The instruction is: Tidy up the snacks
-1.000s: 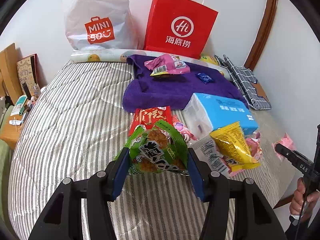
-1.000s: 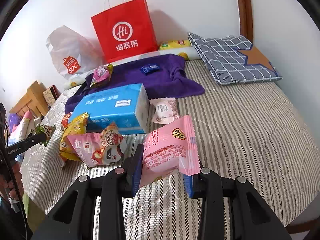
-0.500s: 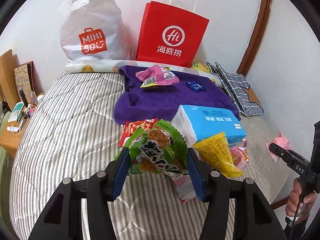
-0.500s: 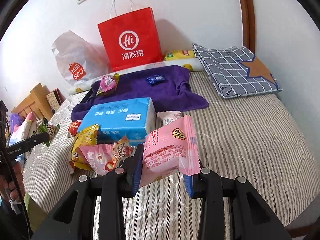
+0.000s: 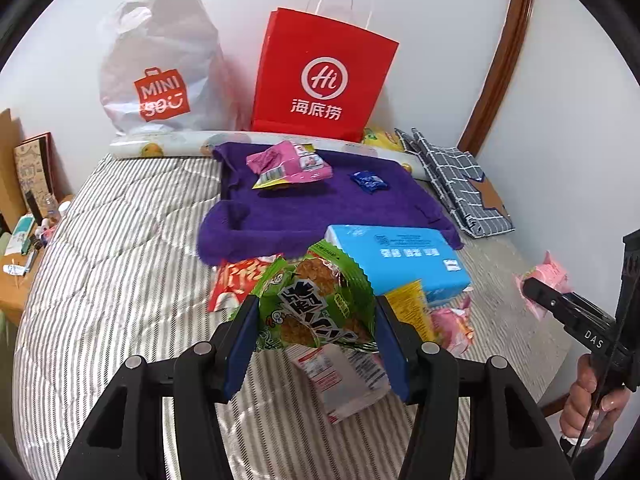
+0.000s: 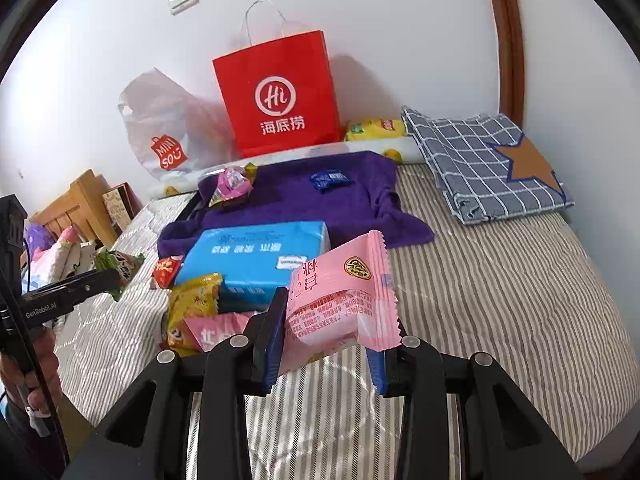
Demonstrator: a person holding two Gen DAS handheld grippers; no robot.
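Observation:
My left gripper (image 5: 314,316) is shut on a green snack bag (image 5: 316,300), held above the striped bed. My right gripper (image 6: 326,332) is shut on a pink snack packet (image 6: 340,304), also lifted off the bed; the same packet (image 5: 546,276) shows at the right of the left wrist view. Loose on the bed lie a red packet (image 5: 236,280), a yellow bag (image 5: 412,308), a pink bag (image 5: 452,324) and a white packet (image 5: 340,376). A pink-and-yellow bag (image 5: 288,164) and a small blue packet (image 5: 368,180) rest on the purple towel (image 5: 320,212).
A red paper bag (image 5: 320,76) and a white plastic bag (image 5: 160,68) stand against the wall at the bed's head. A blue tissue pack (image 5: 400,256) lies mid-bed, a checked pillow (image 6: 488,160) at the right. A wooden bedside stand (image 5: 16,256) with clutter is left.
Both grippers have risen and pulled back a little with their packets still held. The white packet has come into view under the left gripper.

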